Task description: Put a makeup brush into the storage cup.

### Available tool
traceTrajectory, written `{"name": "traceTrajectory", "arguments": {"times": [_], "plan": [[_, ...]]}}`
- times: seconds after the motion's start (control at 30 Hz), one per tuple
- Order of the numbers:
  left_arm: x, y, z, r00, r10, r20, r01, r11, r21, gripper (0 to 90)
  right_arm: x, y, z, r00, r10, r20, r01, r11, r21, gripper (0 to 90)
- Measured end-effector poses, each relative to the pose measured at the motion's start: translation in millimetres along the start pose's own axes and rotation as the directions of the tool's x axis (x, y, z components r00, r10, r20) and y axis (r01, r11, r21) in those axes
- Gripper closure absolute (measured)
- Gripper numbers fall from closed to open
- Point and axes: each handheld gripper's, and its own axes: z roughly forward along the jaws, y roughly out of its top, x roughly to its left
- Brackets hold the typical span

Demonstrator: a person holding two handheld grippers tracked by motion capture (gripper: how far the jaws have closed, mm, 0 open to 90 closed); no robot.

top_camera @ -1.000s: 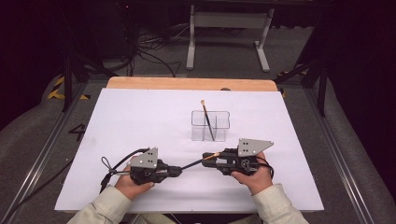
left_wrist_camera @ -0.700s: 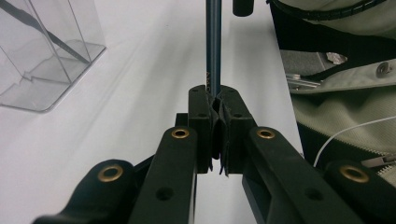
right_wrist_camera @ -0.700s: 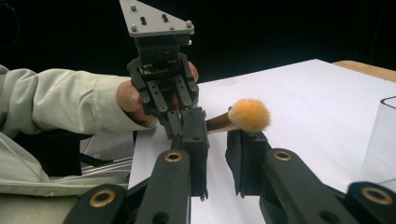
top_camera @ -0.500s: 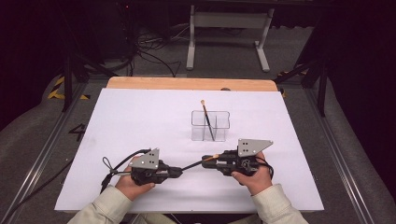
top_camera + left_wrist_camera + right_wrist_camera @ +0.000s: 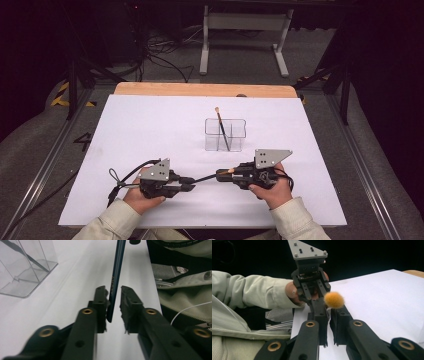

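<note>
A thin brush with a dark handle (image 5: pixel 205 178) and an orange tuft (image 5: pixel 334 300) hangs level between my two grippers, near the front of the white table top (image 5: pixel 150 130). My right gripper (image 5: pixel 329 311) is shut on the brush just behind the tuft, and its jaws have just been closing. My left gripper (image 5: pixel 114 293) has just been opening. The handle's end (image 5: pixel 116 277) lies between its jaws against one pad, with a gap to the other. From above, the left gripper (image 5: pixel 192 183) and right gripper (image 5: pixel 220 175) point at each other.
A clear divided container (image 5: pixel 225 135) stands upright behind the grippers with a second brush (image 5: pixel 222 129) leaning in it; it also sits at the upper left of the left gripper view (image 5: pixel 22 267). A wooden strip (image 5: pixel 200 90) edges the far side.
</note>
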Motion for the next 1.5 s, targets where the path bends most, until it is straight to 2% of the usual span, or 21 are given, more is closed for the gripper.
{"name": "traceTrajectory", "arguments": {"times": [0.13,0.17,0.27,0.3,0.63,0.9,1.07,1.33,1.47,1.5], "plan": [[-1.3,0.6,-1.2,0.9999,-0.004,-0.014,0.004,1.0,-0.004,60.0,-0.2,3.6,-4.7,0.9999,0.0,0.016,0.0,1.0,0.006,83.8],[-1.5,0.7,-2.0,0.9997,-0.006,-0.023,0.006,1.0,-0.006,60.0,-0.2,3.6,-4.7,0.9999,0.0,0.016,0.0,1.0,0.006,83.8],[-1.4,0.5,-6.4,0.9981,-0.02,-0.058,0.019,0.9997,-0.018,51.0,-0.5,11.4,-10.4,0.9994,0.006,0.033,-0.007,1.0,0.018,83.8],[-1.4,0.5,-6.4,0.9981,-0.02,-0.058,0.019,0.9997,-0.018,48.6,-0.6,14.5,-12.5,0.9991,0.004,0.041,-0.005,1.0,0.022,83.9],[-2.0,-4.2,-18.4,0.9895,-0.056,-0.133,0.049,0.9974,-0.052,36.5,-3.1,39.9,-30.8,0.9952,0.007,0.098,-0.013,0.998,0.062,83.9],[-1.0,-7.9,-27.3,0.9765,-0.095,-0.194,0.079,0.9931,-0.087,27.6,-7.7,65.7,-47.3,0.9878,0.008,0.156,-0.024,0.995,0.097,83.8],[-0.4,-8.7,-30.6,0.9646,-0.118,-0.236,0.098,0.9905,-0.097,18.8,-9.7,78.3,-54.8,0.9818,0.009,0.19,-0.03,0.994,0.109,83.8],[0.3,-10.4,-34.9,0.9573,-0.118,-0.264,0.097,0.9909,-0.094,16.9,-13.5,91.8,-60.5,0.9709,0.02,0.239,-0.054,0.989,0.138,83.8],[2.0,-11.7,-36.6,0.9476,-0.129,-0.292,0.107,0.9902,-0.09,16.7,-17.8,100.8,-61.8,0.962,0.023,0.272,-0.069,0.985,0.16,83.8],[2.0,-11.7,-36.6,0.9476,-0.129,-0.292,0.107,0.9902,-0.09,15.9,-17.8,100.8,-61.8,0.962,0.023,0.272,-0.069,0.985,0.16,83.8]]}}
